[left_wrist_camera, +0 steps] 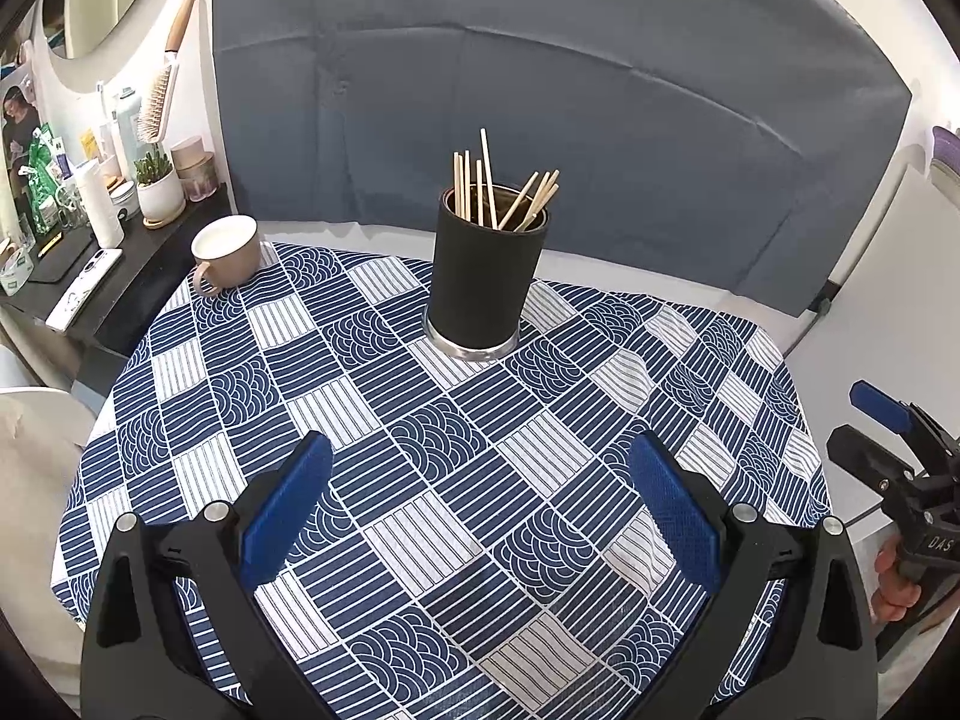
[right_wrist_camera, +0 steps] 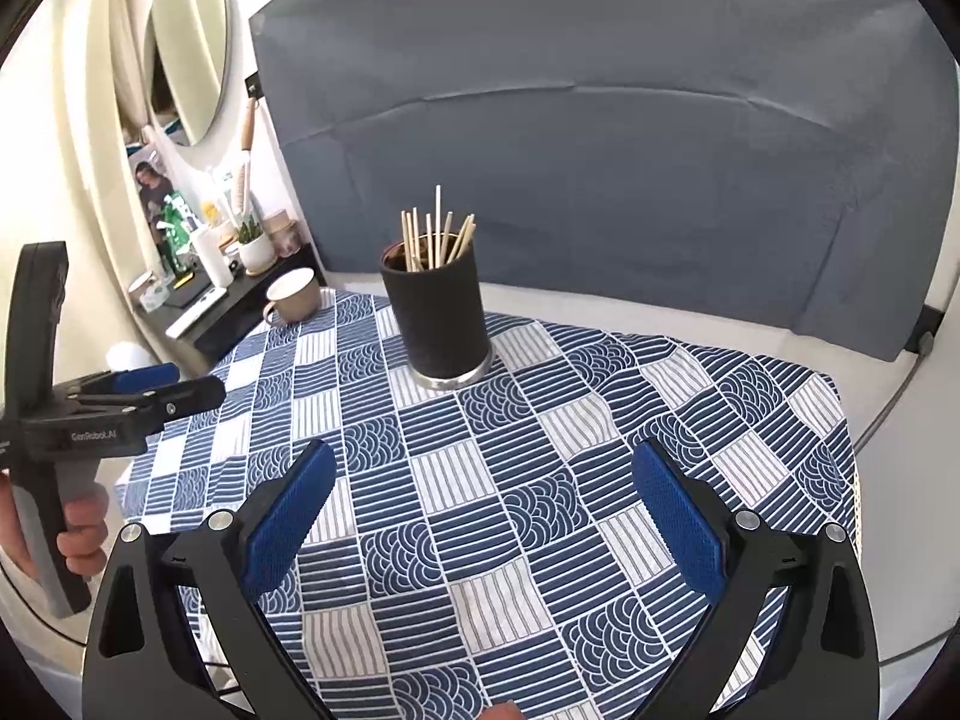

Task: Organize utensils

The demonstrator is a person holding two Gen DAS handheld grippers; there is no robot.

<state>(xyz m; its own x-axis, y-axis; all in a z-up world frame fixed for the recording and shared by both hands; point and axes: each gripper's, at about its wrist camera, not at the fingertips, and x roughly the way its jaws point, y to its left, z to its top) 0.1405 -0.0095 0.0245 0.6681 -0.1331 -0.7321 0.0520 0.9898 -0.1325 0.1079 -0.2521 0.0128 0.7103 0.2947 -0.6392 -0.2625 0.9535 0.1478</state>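
At the far middle of the surface point(left_wrist_camera: 420, 540), chopsticks point(left_wrist_camera: 486, 186) stand upright in the holder point(left_wrist_camera: 486, 282), straight beyond our left claw point(left_wrist_camera: 480, 492) and right claw point(right_wrist_camera: 483, 492), both wide and empty.

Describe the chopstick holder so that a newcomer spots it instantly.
On the blue-and-white patterned tablecloth, look toward the far edge, before the grey backdrop. The tall black cylindrical holder stands upright on a silver base, bristling with wooden chopsticks; the beige mug nearby is squat and handled.
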